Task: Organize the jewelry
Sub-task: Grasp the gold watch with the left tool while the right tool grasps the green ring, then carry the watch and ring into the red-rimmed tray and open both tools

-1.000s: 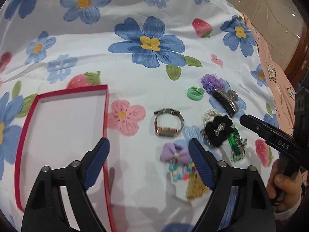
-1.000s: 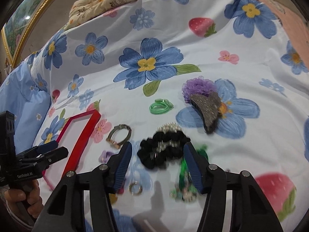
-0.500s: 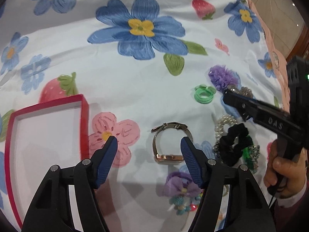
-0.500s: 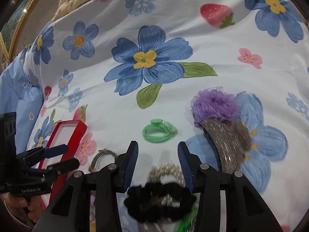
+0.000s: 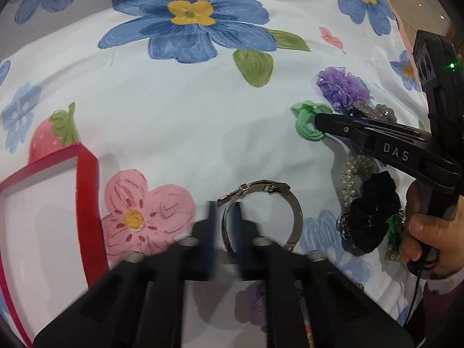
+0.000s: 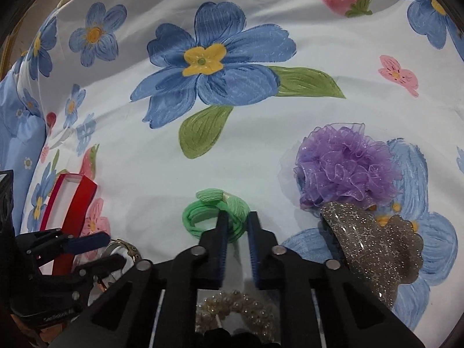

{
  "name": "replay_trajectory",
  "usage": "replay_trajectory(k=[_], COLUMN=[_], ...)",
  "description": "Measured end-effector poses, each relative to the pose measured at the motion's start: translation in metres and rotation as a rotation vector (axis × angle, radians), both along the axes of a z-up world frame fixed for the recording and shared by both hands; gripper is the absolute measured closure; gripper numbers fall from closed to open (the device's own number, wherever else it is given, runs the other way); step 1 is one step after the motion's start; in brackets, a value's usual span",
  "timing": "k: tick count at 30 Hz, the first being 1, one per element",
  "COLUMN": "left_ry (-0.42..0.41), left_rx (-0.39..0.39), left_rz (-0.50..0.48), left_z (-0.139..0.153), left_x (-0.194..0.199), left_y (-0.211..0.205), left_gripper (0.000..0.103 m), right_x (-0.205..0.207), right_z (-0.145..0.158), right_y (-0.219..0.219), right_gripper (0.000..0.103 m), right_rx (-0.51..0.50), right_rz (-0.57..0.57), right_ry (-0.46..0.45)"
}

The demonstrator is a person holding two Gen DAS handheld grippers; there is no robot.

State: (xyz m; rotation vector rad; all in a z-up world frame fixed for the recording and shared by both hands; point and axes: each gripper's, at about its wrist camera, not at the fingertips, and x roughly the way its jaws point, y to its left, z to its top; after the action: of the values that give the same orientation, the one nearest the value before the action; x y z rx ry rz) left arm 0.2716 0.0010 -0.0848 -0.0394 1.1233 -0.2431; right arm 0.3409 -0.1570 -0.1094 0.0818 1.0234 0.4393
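Observation:
My left gripper (image 5: 224, 217) has its jaws nearly closed around the left side of the band of a metal wristwatch (image 5: 290, 203) lying on the flowered cloth. My right gripper (image 6: 236, 223) has its jaws narrowed around the near edge of a green hair tie (image 6: 203, 217); the tie also shows in the left wrist view (image 5: 306, 121). A red-rimmed white tray (image 5: 87, 174) lies at the left, and shows in the right wrist view (image 6: 78, 200).
A purple ruffled scrunchie (image 6: 345, 165), a glittery grey hair claw (image 6: 374, 246), a pearl scrunchie (image 6: 235, 313) and a black scrunchie (image 5: 371, 211) lie at the right. A purple bow clip (image 5: 258, 307) lies under my left gripper.
Both grippers moved forward and down and their jaws narrowed: the left around the watch band, the right around the green hair tie.

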Motion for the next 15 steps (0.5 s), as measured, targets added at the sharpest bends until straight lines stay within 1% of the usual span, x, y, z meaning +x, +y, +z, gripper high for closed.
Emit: replay_trajectory(k=[5, 8, 12, 15], left_ry=[-0.027, -0.051, -0.082, -0.103], left_rx=[-0.033, -0.057, -0.102, -0.121], left_rz=[-0.001, 0.012, 0.044, 0.074], left_z=[0.009, 0.019, 0.036, 0.046], left_x=[-0.007, -0.015, -0.029, -0.04], left_y=[0.003, 0.008, 0.024, 0.041], left_gripper=[0.1, 0.1, 0.1, 0.1], right_x=[-0.007, -0.017, -0.03, -0.041], right_z=[0.008, 0.016, 0.028, 0.036], right_y=[-0.001, -0.002, 0.0, 0.006], right_gripper=[0.096, 0.096, 0.096, 0.096], right_rx=[0.028, 0.052, 0.081, 0.099], right_rz=[0.005, 0.01, 0.014, 0.03], right_ry=[-0.016, -0.03, -0.039, -0.046])
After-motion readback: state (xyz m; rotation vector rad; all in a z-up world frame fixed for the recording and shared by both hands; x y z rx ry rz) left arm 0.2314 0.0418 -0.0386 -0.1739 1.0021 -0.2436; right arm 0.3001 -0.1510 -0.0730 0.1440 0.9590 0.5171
